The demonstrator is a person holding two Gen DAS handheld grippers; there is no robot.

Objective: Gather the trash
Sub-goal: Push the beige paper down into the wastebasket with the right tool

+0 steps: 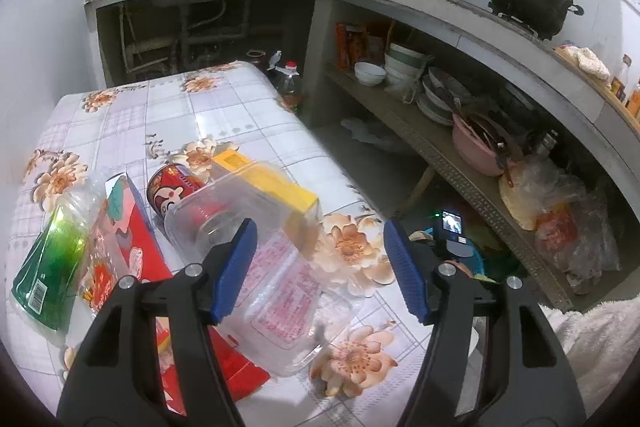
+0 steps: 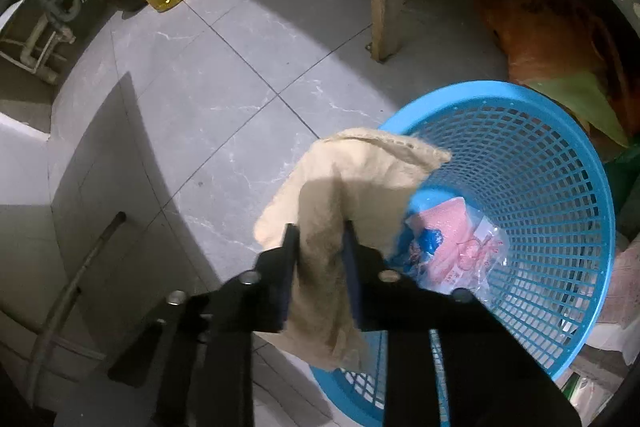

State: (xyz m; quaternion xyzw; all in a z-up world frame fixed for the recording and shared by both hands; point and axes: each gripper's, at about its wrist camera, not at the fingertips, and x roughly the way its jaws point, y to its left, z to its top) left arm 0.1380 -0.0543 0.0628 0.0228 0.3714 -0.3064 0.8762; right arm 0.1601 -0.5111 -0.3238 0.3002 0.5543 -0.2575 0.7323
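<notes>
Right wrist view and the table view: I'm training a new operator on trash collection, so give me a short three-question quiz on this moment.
1. True or false: the right gripper is shut on the beige cloth.
2. Multiple choice: what already lies inside the blue basket? A) a green bottle B) a pink plastic packet C) a yellow box
3. Fill in: the left gripper hangs ____ over the clear plastic container on the floral tablecloth.

Key:
1. True; the cloth is pinched between the jaws, beside the basket rim.
2. B, the pink plastic packet.
3. open; nothing sits between its blue pads.
</notes>
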